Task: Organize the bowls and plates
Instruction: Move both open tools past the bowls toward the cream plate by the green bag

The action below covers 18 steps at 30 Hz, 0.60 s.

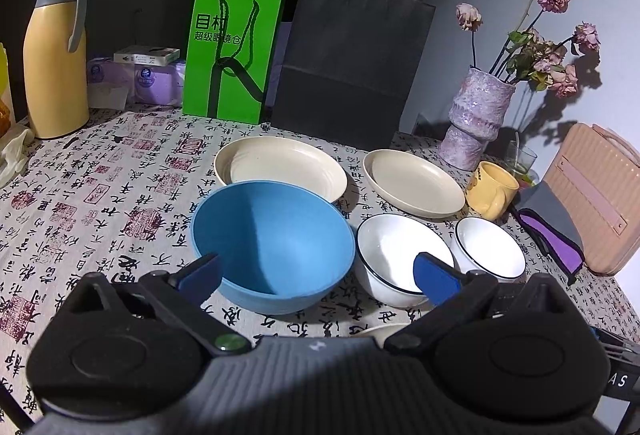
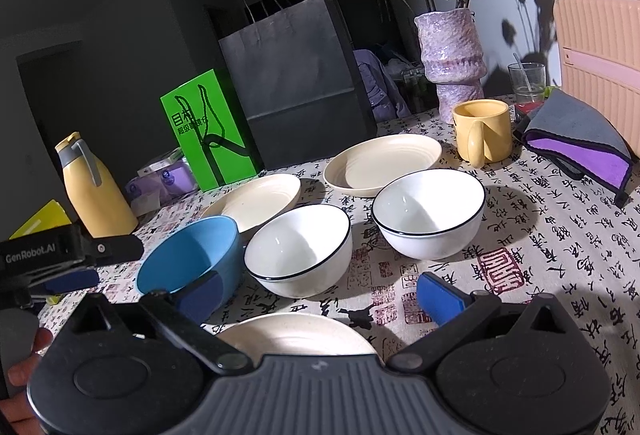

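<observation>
Your left gripper [image 1: 318, 275] hangs with jaws spread, empty, over the blue bowl [image 1: 272, 247] near the table's [image 1: 80, 203] front edge. Your right gripper [image 2: 320, 295] is also spread wide, empty, above a cream plate [image 2: 296, 335]. Two white bowls [image 2: 300, 251] [image 2: 430, 213] sit side by side mid-table, with two cream plates [image 2: 256, 201] [image 2: 382, 163] behind them.

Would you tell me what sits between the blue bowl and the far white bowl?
The nearer white bowl sits between them, clearest in the right wrist view.

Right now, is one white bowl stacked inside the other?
No, the two white bowls stand side by side on the tablecloth, apart.
</observation>
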{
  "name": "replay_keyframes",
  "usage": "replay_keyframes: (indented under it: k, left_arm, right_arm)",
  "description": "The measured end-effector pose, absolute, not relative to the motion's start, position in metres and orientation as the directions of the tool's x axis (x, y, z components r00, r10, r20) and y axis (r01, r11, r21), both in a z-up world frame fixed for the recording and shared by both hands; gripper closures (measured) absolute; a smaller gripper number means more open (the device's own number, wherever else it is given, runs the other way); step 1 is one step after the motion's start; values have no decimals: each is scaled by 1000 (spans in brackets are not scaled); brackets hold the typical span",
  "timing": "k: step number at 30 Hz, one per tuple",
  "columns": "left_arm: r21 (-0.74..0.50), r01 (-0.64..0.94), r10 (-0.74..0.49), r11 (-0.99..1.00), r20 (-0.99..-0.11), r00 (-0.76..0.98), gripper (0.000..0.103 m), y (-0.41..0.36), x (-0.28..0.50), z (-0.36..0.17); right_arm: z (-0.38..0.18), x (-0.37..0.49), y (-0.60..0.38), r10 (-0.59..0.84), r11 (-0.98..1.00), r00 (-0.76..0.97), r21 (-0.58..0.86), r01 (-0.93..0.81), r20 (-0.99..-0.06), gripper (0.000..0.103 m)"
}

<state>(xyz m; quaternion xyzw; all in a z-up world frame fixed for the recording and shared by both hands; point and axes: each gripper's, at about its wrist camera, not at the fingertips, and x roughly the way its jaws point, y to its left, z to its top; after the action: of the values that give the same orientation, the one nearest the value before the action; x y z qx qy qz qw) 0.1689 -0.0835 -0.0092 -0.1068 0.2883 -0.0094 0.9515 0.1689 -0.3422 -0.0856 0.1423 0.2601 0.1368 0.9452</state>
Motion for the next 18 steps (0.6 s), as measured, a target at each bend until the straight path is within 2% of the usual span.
replay_keyframes:
  k: [18]
  left_arm:
    - [-231, -54, -84, 971, -547, 833, 0, -73, 184, -6]
  right_arm:
    - [-80, 186, -333, 331, 928, 812, 320, -190, -480, 0]
